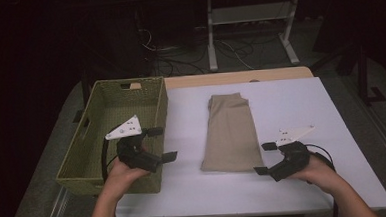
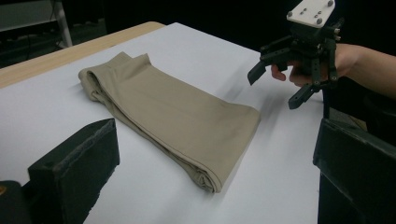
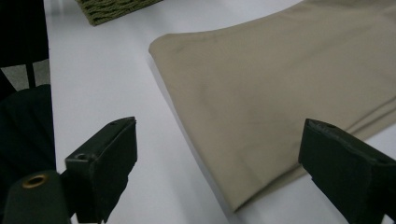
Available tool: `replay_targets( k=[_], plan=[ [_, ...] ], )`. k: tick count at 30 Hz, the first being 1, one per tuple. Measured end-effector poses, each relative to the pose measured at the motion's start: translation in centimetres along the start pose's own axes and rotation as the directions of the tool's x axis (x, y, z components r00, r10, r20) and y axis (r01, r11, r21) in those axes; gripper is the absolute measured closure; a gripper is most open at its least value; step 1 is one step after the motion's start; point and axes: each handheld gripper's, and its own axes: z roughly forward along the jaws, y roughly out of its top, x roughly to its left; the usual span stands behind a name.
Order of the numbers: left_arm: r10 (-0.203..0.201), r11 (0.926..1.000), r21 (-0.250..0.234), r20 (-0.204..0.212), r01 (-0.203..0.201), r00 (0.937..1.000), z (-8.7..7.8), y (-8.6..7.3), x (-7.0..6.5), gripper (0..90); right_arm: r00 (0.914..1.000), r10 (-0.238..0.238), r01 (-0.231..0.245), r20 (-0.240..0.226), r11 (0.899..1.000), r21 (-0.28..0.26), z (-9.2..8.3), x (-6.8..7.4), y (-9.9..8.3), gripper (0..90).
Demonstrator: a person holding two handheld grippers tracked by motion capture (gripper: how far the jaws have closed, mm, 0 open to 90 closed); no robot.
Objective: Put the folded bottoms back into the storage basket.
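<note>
Trousers [image 1: 230, 134], folded into a long tan strip, lay mid-table with the long axis running away from the person, near end toward the table's front edge. That near end sat just to the left of the right gripper [image 1: 264, 158], the closer of the two, jaws spread wide with nothing between them and no contact yet. Over by the green basket [image 1: 96, 166], the left gripper [image 1: 162, 143] hovered, jaws equally parted and empty, farther from the cloth.
</note>
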Motion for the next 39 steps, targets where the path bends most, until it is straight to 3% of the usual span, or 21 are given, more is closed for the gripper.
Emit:
replay_targets(
  k=[25,39],
  plan=[
    [0.000,1.0000,-0.001,-0.006,0.000,1.0000,0.0,0.0,0.0,0.8,0.9978,-0.039,0.039,-0.053,0.999,0.008,2.5,0.2,2.9,23.2],
    [-0.003,1.0000,-0.005,-0.006,0.003,1.0000,0.0,0.0,0.0,0.8,0.9931,-0.050,0.054,-0.106,0.998,0.037,4.6,0.0,4.3,32.2]
  ],
)
